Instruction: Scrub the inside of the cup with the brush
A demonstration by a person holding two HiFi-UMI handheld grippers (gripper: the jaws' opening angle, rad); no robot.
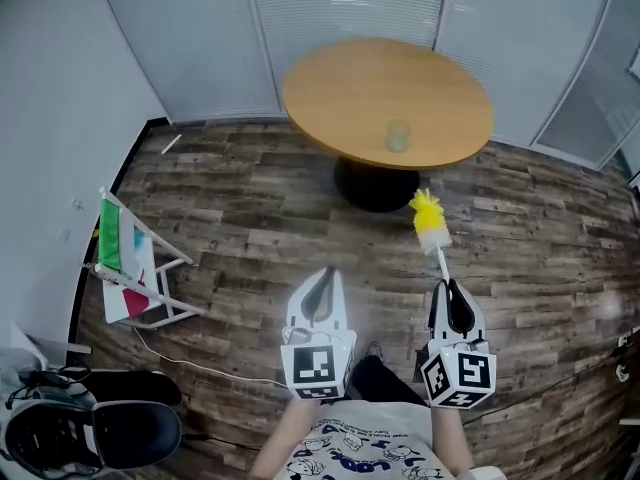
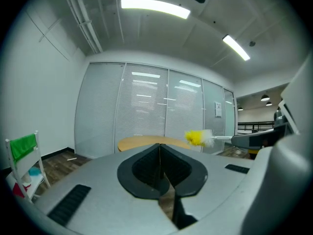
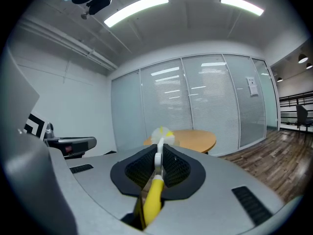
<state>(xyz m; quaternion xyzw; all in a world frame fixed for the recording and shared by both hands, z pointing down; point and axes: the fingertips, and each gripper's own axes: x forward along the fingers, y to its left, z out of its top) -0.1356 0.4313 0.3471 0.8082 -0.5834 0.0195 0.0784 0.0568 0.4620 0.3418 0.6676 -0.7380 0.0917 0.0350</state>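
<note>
A clear cup (image 1: 398,135) stands on the round wooden table (image 1: 340,88) ahead of me, near its front edge. My right gripper (image 1: 448,290) is shut on the brush's yellow and white handle (image 3: 156,180). The brush (image 1: 431,224) sticks forward, its yellow and white bristle head pointing at the table. In the left gripper view the brush head (image 2: 196,138) shows at the right. My left gripper (image 1: 321,286) is shut with nothing between its jaws. Both grippers hang over the wooden floor, short of the table.
A small folding rack (image 1: 128,268) with green and red cloth stands on the floor at the left. A cable (image 1: 200,366) runs across the floor near it. Dark bags (image 1: 90,428) lie at the lower left. Glass partition walls (image 1: 340,8) with blinds stand behind the table.
</note>
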